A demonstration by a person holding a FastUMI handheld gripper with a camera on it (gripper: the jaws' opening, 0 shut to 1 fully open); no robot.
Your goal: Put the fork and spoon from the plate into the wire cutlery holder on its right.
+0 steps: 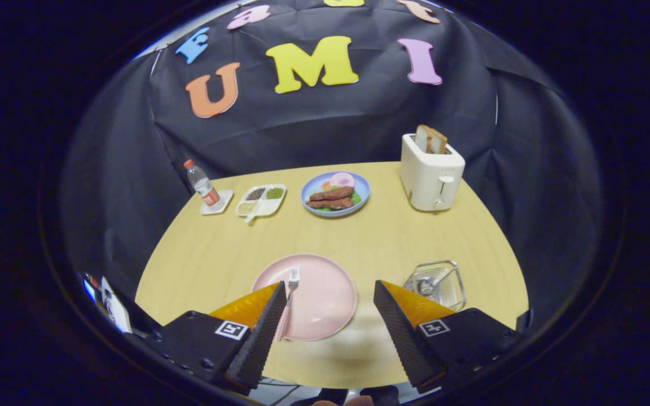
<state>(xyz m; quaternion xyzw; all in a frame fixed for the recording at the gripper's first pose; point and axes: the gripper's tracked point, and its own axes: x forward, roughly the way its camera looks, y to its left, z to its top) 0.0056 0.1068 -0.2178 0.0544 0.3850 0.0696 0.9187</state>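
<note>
A pink plate (325, 304) lies on the wooden table just ahead of my fingers. On its left part rests a fork (292, 280) with a pale pink handle, tines pointing away; the handle runs along the inner edge of my left finger, which hides part of it. To the right of the plate stands the wire cutlery holder (438, 282), and a metal spoon (427, 286) appears to sit inside it. My gripper (329, 285) hovers open above the plate's near half, holding nothing.
At the back of the table (381, 237) stand a white toaster (431, 175) with bread slices, a blue plate of food (335, 194), a white divided dish (261, 200) and a small bottle (202, 186) on a coaster.
</note>
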